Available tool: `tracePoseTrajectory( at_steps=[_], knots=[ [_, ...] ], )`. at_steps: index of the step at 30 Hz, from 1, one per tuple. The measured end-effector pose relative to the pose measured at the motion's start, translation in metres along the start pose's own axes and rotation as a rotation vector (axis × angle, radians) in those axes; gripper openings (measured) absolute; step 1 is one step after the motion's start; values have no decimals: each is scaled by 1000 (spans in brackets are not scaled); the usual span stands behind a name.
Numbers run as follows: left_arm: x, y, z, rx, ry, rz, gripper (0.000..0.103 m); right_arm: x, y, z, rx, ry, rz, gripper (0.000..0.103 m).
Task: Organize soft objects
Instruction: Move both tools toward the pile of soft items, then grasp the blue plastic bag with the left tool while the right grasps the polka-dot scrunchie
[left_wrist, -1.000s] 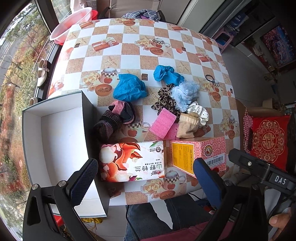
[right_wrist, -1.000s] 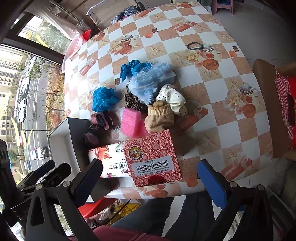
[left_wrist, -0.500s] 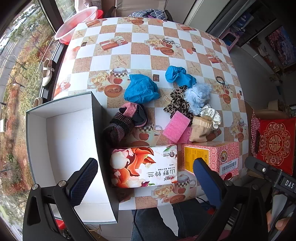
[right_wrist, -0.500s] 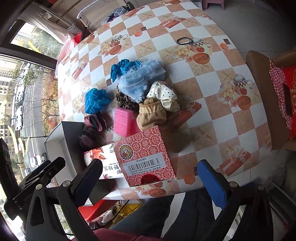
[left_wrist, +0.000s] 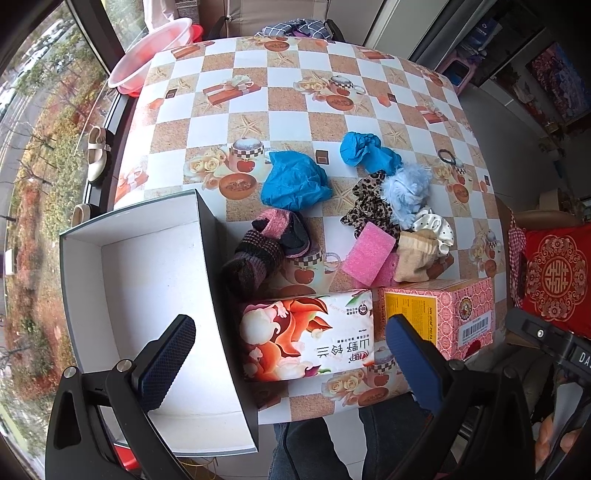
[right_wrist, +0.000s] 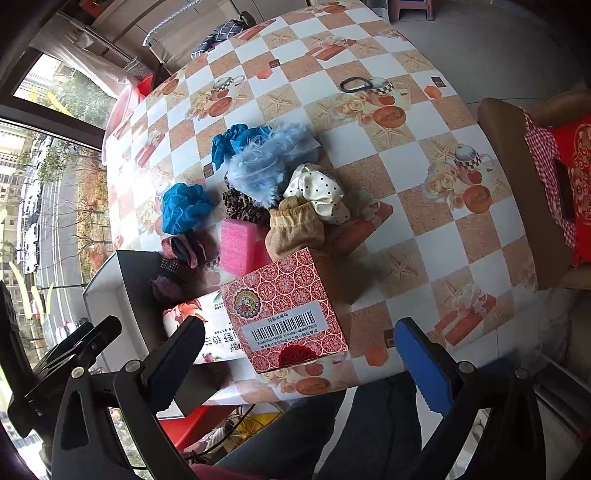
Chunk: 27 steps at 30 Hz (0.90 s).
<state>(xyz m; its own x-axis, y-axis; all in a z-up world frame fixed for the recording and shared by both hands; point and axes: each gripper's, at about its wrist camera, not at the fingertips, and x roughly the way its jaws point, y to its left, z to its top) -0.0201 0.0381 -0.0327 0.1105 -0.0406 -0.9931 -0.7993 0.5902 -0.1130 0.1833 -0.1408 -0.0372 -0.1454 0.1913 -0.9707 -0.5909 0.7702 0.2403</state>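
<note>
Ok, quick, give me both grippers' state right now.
Left gripper: open, holding nothing, above the near table edge.
Right gripper: open, holding nothing, above the pink patterned box.

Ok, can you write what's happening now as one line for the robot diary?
phase: before first pick | left gripper: open, empty | right gripper: open, empty | white box: nothing inside | soft pile: on table

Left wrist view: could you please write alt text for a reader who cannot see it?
Open left tongs hover empty over a checkered table's near edge, above a floral tissue pack and a pink carton. Beyond lie a pink sponge, blue cloths, scrunchies and knitted socks; an empty white box sits left.
</note>
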Motion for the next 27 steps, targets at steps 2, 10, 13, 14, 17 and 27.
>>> tracePoseTrajectory(
  at_steps=[2,10,13,14,17,27],
  knots=[
    [2,0,2,0,2,6,103,2,-1,2,-1,4,-2,103],
    [13,-7,20,-15,7,43,103,18,-9,30,-21,43,5,103],
    [16,-9,36,-35,-1,62,103,26,-13,48,-42,66,-3,103],
    [18,-9,42,-42,-3,68,103,29,-15,54,-47,72,-6,103],
    [25,-11,60,-63,-4,79,103,37,-20,73,-59,89,-7,103],
    [76,-20,108,-80,51,135,103,89,-35,114,-90,191,-17,103]
  ],
)
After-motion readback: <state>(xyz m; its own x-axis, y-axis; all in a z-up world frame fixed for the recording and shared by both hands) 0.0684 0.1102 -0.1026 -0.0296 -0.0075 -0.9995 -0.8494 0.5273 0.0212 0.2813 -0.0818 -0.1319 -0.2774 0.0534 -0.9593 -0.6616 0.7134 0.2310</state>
